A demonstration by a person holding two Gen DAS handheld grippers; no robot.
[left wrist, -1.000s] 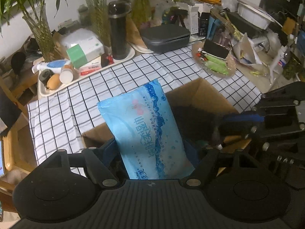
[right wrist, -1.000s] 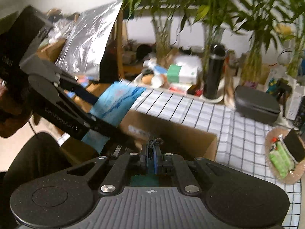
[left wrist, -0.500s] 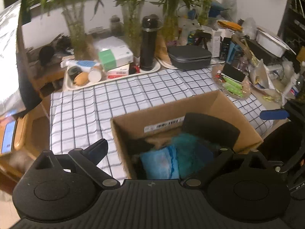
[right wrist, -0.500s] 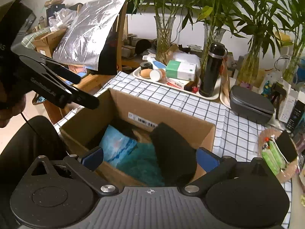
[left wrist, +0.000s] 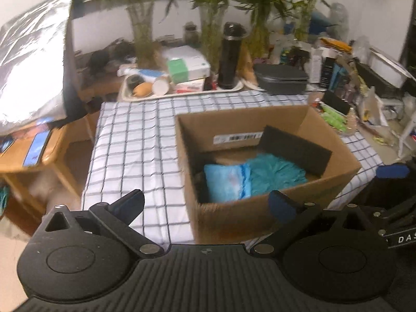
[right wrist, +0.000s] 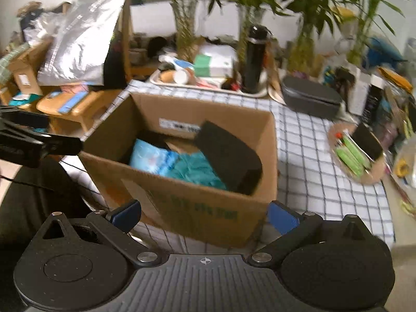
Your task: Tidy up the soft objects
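Both grippers empty above the filled cardboard box

Left wrist view: left gripper [left wrist: 205, 204] jaws spread wide; blue wipes pack [left wrist: 225, 182] lies inside the cardboard box [left wrist: 260, 215], touching the teal cloth [left wrist: 275, 173].
Right wrist view: right gripper [right wrist: 204, 214] jaws spread, holding nothing, near the box's front wall.

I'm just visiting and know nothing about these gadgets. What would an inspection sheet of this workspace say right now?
Surface: checked tablecloth over a table.
Job's things: cardboard box open; inside lie a blue wipes pack, a teal fluffy item and a black foam piece leaning on the wall.
Clutter: tray with small packages, black flask, grey case, snack dish.
Grippers: left gripper and right gripper both open, empty, outside the box.
Cables: thin dark wire at the left, blurred.
Surroundings: bamboo in vases, silver bag, wooden stool.
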